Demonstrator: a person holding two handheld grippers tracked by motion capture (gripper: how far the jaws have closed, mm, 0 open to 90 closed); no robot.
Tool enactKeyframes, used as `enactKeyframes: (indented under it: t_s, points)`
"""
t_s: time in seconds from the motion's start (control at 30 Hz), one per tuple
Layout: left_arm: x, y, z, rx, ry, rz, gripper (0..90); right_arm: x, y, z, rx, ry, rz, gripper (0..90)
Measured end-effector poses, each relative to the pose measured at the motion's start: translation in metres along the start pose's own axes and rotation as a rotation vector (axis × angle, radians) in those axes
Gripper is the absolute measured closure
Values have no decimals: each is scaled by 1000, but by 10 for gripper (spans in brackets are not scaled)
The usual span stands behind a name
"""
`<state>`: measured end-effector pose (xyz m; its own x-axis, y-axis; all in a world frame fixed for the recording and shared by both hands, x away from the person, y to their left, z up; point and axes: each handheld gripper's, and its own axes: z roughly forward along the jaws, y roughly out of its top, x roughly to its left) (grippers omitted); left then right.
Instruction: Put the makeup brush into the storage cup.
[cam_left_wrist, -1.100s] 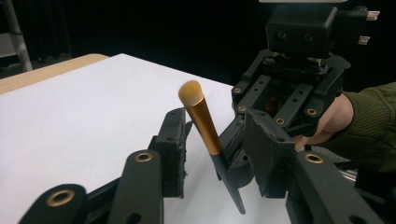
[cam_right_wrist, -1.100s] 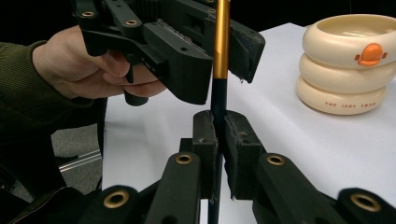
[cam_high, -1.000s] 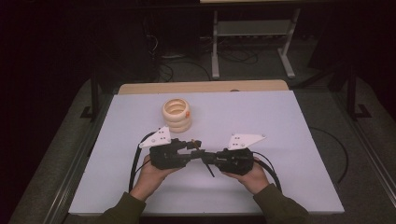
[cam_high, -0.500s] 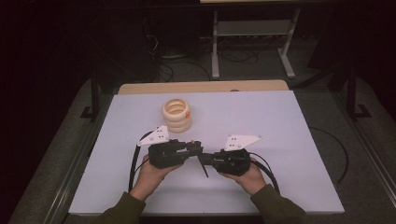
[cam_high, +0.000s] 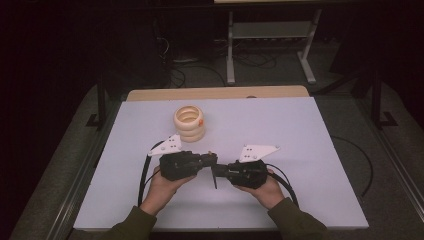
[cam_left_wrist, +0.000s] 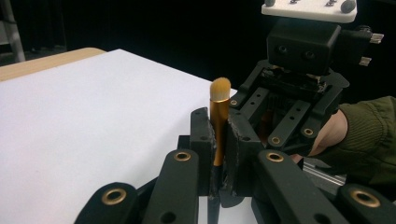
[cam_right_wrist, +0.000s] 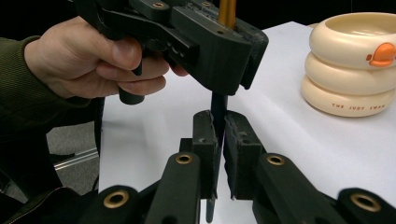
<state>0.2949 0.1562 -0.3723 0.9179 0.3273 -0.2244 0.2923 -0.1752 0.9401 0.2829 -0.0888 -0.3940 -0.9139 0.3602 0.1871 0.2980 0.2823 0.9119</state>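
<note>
- My left gripper (cam_left_wrist: 219, 140) has just been closing and now clamps the makeup brush (cam_left_wrist: 219, 109) at its gold ferrule.
- My right gripper (cam_right_wrist: 219, 135) pinches its dark handle.
- Handover midway near the table's (cam_high: 310, 130) front edge; cream ringed holder (cam_high: 189, 123) waits empty behind.

The brush (cam_left_wrist: 218, 122) handle's lower end (black part) is hidden between both tongs' pads

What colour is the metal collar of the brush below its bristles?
Golden orange; the brush shows it best in the left gripper view.
</note>
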Motion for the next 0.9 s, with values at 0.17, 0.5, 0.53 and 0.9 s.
enactKeyframes:
  t_s: [0.17, 0.5, 0.53, 0.9]
  points:
    - [0, 0, 0, 3, -1, -8, 832, 0, 0, 0, 4, 2, -5, 825]
    - [1, 1, -3, 7, 7, -12, 835, 1, -1, 3, 20, -8, -18, 673]
    - [1, 1, -4, 6, 6, -13, 835, 1, 0, 2, 25, -14, -20, 659]
    - [3, 2, -11, 12, 28, -10, 835, -3, 0, -4, 96, -51, -8, 385]
